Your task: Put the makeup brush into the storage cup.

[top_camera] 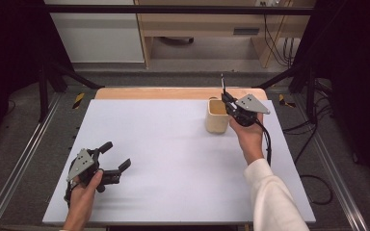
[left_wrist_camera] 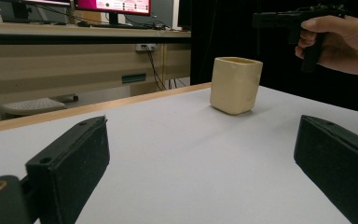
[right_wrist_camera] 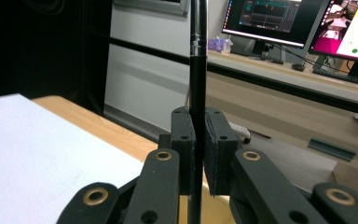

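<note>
**Pen held upright over the cup at the far right**

Nearest the person, at the near left of the white table, the left gripper rests low in the left hand. Its jaws stand wide apart with nothing between them and point toward the far right. In the left gripper view the bare white surface runs on between the two black jaws up to the cup. From this gripper to the cup the middle of the table lies open, with free room on all sides of the left hand short of the near and left edges.

Farther off, at the far right, the right hand carries the right gripper just beside the cream cup, at its right and at rim height. The jaws are closed narrow on a thin black pen. The pen's long axis runs nearly upright: in the high view its upper end rises above the gripper, and in the right gripper view the shaft passes straight up between the pads and out of the top of the picture. Its lower end is hidden behind the jaws.

The cup stands upright, mouth open upward, close to the far edge of the white surface, where a strip of bare wood begins. The right edge lies near beyond the right hand.
</note>
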The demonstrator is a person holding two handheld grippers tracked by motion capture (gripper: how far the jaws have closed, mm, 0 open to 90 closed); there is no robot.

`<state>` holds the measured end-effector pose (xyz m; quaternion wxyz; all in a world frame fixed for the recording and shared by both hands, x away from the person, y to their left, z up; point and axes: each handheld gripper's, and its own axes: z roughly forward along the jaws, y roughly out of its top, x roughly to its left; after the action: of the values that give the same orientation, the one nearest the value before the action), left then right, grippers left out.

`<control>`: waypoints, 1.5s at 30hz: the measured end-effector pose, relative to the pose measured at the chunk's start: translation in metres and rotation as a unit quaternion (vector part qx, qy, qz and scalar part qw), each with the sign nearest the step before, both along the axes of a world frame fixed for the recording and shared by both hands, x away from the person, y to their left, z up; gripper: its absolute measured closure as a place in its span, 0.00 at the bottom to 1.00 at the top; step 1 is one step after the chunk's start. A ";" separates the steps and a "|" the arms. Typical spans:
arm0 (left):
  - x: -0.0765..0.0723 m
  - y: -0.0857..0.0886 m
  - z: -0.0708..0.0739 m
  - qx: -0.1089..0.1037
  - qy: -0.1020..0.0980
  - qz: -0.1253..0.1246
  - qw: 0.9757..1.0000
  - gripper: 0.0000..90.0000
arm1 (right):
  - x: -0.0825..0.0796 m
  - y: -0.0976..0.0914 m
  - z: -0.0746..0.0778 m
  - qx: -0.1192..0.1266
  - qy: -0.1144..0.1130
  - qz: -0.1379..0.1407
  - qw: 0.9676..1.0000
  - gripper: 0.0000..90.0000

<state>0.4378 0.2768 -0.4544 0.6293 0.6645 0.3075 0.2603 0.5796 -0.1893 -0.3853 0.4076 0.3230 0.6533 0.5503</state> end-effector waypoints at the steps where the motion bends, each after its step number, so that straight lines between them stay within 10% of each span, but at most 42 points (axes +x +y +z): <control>1: 0.000 0.000 0.000 0.000 0.001 -0.001 1.000 0.03 | 0.002 0.001 -0.001 -0.003 0.001 0.000 1.000 0.93; 45: 0.000 0.002 0.001 -0.003 0.000 0.002 1.000 0.03 | 0.018 0.011 -0.018 -0.023 0.033 0.009 0.999 0.93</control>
<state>0.4375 0.2789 -0.4537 0.6311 0.6616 0.3096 0.2609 0.5973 -0.1781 -0.4028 0.3881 0.3256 0.6817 0.5278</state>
